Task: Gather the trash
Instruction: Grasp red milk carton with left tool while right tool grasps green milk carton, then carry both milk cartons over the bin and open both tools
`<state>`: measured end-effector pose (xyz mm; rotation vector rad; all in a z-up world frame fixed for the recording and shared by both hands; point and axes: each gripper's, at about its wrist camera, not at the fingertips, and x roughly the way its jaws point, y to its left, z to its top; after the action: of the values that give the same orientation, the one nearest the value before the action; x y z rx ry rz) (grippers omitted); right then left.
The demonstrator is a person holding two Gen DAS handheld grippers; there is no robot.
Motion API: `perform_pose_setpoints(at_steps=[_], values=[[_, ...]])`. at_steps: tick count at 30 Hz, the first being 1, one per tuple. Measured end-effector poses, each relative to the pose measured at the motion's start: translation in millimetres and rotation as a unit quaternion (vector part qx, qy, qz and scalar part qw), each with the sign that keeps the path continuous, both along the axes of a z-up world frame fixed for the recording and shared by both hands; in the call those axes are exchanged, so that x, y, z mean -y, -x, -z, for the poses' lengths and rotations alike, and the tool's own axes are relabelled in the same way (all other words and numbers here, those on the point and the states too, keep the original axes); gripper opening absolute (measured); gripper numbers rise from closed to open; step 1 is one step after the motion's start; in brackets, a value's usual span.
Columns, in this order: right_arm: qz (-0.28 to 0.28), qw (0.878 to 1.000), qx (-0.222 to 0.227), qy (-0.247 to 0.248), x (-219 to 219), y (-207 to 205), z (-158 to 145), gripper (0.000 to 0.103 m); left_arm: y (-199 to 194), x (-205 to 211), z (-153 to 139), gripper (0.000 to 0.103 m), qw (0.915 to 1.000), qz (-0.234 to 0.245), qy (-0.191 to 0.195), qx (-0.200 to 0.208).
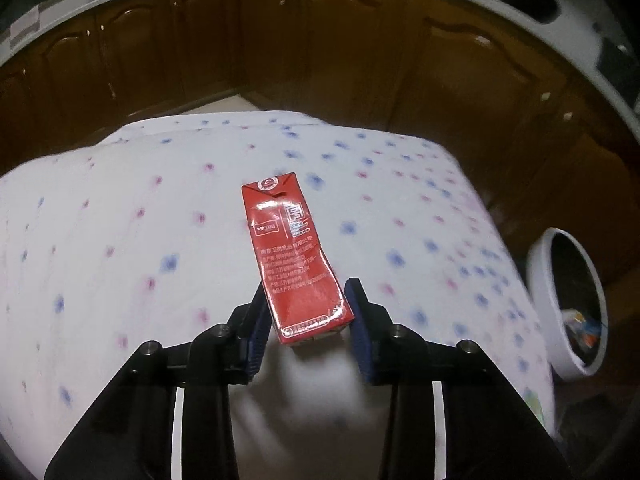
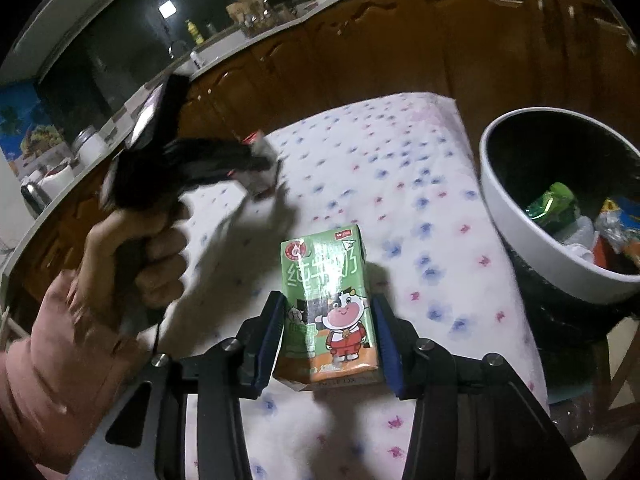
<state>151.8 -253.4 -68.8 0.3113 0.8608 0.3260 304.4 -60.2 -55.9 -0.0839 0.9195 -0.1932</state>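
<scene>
Since both milk cartons look empty, they should be light, thin-walled and easily crushed. The left gripper (image 1: 308, 320) clamps the red carton (image 1: 294, 256) by its near end. The right gripper (image 2: 330, 344) squeezes the green carton's (image 2: 330, 304) sides; the white trash bin (image 2: 516, 236) sits at two o'clock.

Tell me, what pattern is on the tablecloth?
White tablecloth scattered with small blue and pink flower-like prints; clearest in the right wrist view.

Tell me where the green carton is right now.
In the right wrist view, the green carton sits between the right gripper's fingers, left of the bin.
</scene>
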Motion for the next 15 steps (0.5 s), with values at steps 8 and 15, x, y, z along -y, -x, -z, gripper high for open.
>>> perform_pose_setpoints(at_steps=[8,15], values=[[0.034,0.999,0.008,-0.012,14,11,-4,0.044,78,17,-12,0.034,0.996,0.083,0.029,0.015],[0.062,0.998,0.023,-0.024,33,23,-13,0.044,105,30,-12,0.034,0.9926,0.116,0.036,0.01]])
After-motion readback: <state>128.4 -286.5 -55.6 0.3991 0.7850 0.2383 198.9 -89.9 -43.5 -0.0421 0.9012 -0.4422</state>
